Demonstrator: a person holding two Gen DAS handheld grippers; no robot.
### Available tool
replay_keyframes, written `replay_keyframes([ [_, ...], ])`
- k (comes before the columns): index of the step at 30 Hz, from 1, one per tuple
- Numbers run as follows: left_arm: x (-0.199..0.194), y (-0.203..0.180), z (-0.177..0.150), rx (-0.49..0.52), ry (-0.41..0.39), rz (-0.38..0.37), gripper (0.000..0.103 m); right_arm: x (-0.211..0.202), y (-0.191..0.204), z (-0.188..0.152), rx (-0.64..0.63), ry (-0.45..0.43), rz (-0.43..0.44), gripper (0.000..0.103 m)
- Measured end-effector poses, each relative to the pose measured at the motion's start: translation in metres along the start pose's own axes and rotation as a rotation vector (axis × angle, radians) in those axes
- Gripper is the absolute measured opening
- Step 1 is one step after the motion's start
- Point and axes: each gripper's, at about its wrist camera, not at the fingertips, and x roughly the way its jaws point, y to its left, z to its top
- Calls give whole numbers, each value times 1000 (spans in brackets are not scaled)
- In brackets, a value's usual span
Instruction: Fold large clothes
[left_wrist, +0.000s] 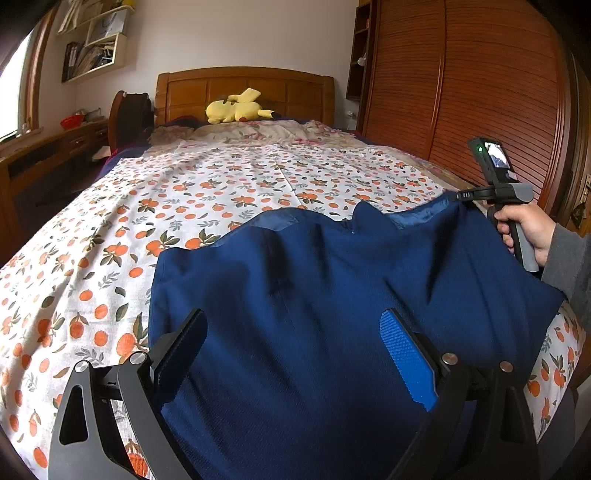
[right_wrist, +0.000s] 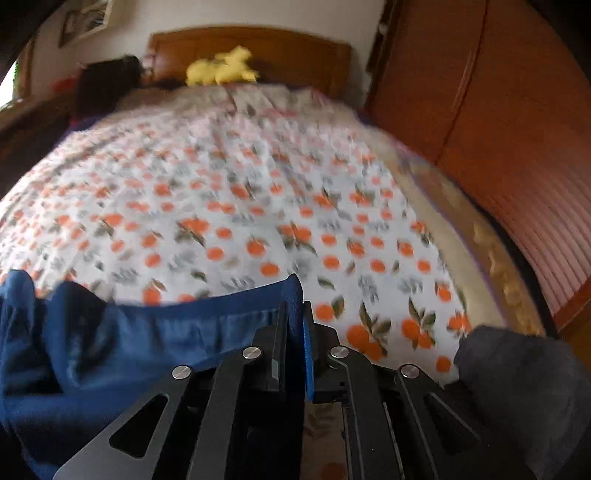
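A large navy blue garment (left_wrist: 325, 295) lies spread over the near end of the bed. My left gripper (left_wrist: 295, 325) is open, its two fingers wide apart just above the cloth, holding nothing. My right gripper (left_wrist: 460, 195) is at the garment's far right corner and lifts that edge. In the right wrist view, my right gripper (right_wrist: 295, 306) is shut on the blue garment (right_wrist: 147, 343), whose hem runs off to the left. That view is blurred.
The bed has an orange-print sheet (left_wrist: 184, 192) and a wooden headboard (left_wrist: 243, 92) with a yellow plush toy (left_wrist: 236, 109). A slatted wooden wardrobe (left_wrist: 461, 92) runs along the right side. A desk (left_wrist: 44, 147) and wall shelves stand at the left.
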Motion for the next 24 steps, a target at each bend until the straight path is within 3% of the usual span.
replay_keyframes([
  [2, 0, 0, 0, 1, 0, -2, 96, -5, 4, -4, -18, -11, -7, 34],
  [3, -1, 0, 0, 1, -1, -1, 96, -11, 7, -5, -27, -35, -4, 52],
  [9, -1, 1, -1, 0, -3, -1, 96, -42, 59, -6, -163, -93, 182, 51],
  [15, -1, 1, -1, 2, -2, 1, 96, -59, 132, -27, -324, -46, 332, 50],
  [24, -4, 3, -2, 1, -5, 4, 96, -73, 179, -58, -484, -6, 379, 51],
])
